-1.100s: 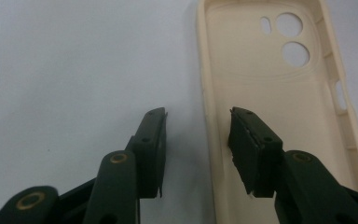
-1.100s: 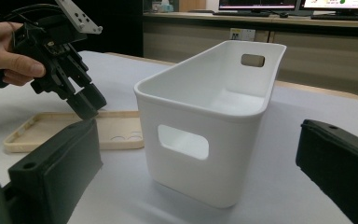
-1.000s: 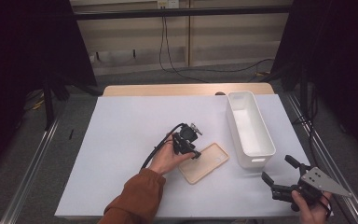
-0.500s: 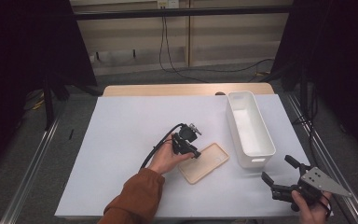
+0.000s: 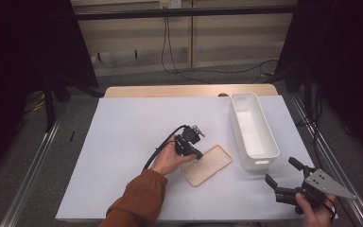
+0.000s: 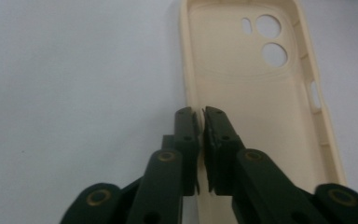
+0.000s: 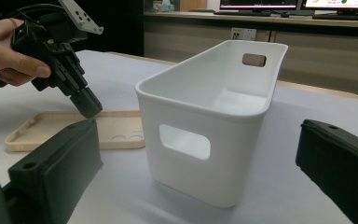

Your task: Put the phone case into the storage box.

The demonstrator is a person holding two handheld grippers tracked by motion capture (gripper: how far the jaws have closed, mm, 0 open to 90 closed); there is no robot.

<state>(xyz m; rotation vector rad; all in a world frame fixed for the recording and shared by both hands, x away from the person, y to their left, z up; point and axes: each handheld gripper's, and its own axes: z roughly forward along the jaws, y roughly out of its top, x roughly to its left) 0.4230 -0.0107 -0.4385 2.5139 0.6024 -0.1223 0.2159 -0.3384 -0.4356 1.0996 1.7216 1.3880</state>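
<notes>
While your left gripper (image 5: 197, 155) pinches the long side wall of the one beige phone case (image 5: 207, 164), its jaws having just been closing onto that edge, you have one white bin (image 5: 253, 130) at about two o'clock from it. The case lies flat, open side up, at the table's centre, its long axis running from eight o'clock to two o'clock, camera holes at the two o'clock end. Your right gripper (image 5: 283, 177) hangs at five o'clock, jaws spread wide, empty. The white table (image 5: 123, 142) stands amid dark curtains, grey floor and cables.
</notes>
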